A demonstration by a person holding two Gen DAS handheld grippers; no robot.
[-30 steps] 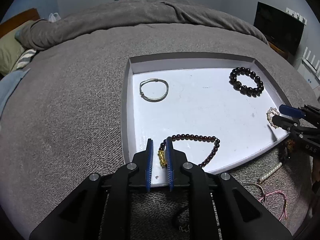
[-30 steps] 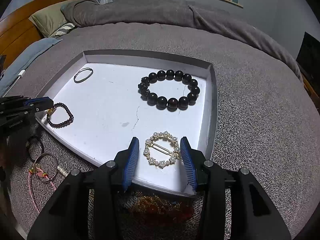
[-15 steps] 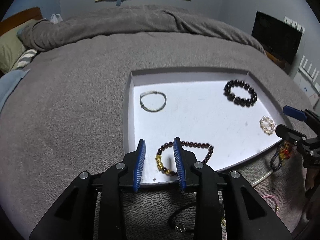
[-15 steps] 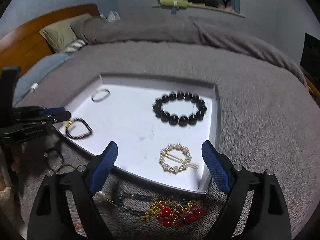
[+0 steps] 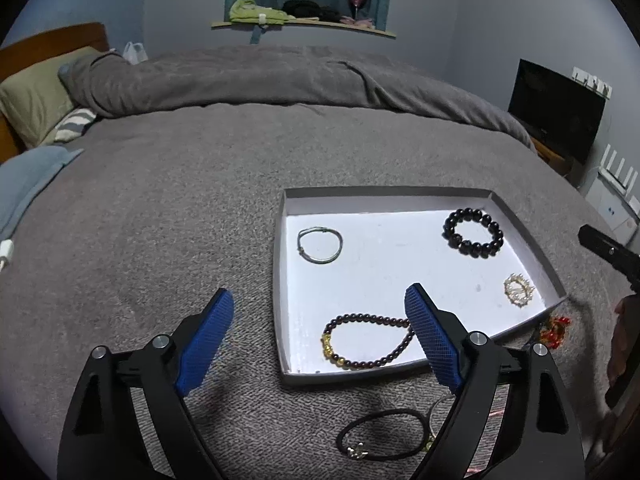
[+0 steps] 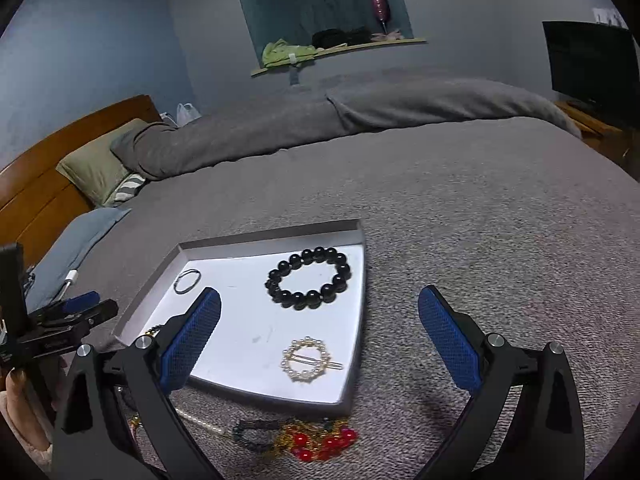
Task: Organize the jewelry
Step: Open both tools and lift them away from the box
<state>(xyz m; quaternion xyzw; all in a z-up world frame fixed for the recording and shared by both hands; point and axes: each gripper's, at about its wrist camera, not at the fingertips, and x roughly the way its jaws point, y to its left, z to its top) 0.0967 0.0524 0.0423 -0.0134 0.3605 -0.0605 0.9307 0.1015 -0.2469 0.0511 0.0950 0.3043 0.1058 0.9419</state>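
four jewelry pieces (image 5: 472, 233) lie in tray (image 5: 282, 280).

I note a grey duvet (image 5: 240, 80) at twelve o'clock, green pillow (image 5: 32, 100) at ten (headboard side), television (image 5: 556, 116) at two.

walls: blue-grey (image 6: 100, 60)
bed: grey blanket (image 5: 180, 168), wooden headboard (image 6: 48, 168)
recess: shelf (image 5: 304, 26)
corner: dark television (image 5: 560, 114)

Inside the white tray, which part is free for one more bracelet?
The middle of the shallow white tray is bare, bordered by the thin silver bangle, black bead bracelet, pearl ring clip and dark red bead bracelet. The blanket before the tray's near edge is crowded.
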